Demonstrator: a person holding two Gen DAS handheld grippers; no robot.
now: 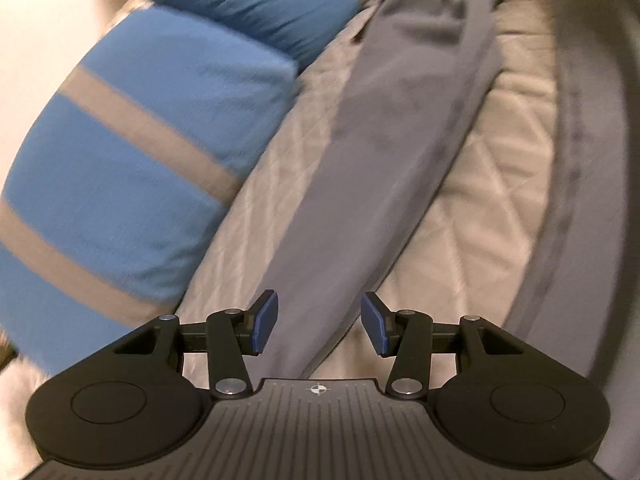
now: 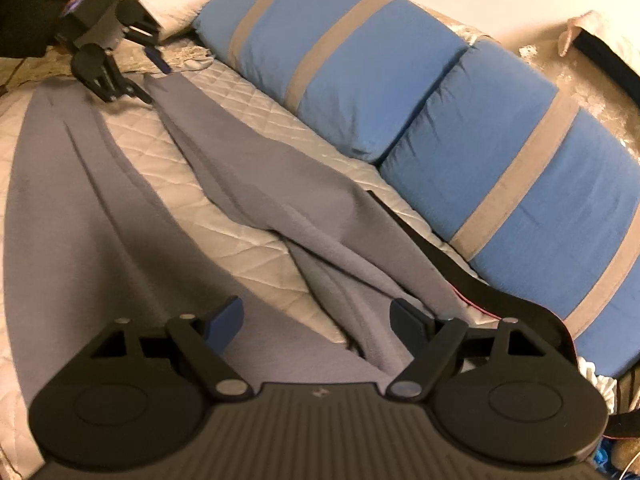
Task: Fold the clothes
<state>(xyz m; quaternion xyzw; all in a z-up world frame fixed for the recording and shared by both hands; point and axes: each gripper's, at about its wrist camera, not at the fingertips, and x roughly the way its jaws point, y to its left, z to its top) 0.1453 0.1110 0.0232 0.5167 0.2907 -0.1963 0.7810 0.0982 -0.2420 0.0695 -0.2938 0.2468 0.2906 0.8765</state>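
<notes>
lying spread along a bed with a pale quilted cover [image 2: 256,128] is a pair of grey trousers [image 2: 256,184], its two legs splayed apart with a strip of the quilt showing between them. in the right wrist view the legs meet near the bottom of the frame, where the cloth bunches into folds just ahead of the right gripper [image 2: 318,320]; a dark waistband or belt [image 2: 436,252] runs along the far edge of that end, beside the pillows. the right gripper's jaws stand wide apart with nothing between them, hovering over the bunched cloth. two blue pillows with grey stripes [image 2: 440,120] lie in a row along the side of the bed, close to the nearer trouser leg. the left gripper [image 2: 120,76] shows at the far end of the legs in that view, low over the cloth near the leg ends; whether it touches the cloth cannot be told from there. in the left wrist view the left gripper [image 1: 319,322] has its blue pads [image 1: 265,322] spread, empty, with one grey leg [image 1: 360,168] running straight away from between them and the second leg [image 1: 576,168] curving along the right edge. the striped pillows [image 1: 132,152] sit to the left, blurred.
</notes>
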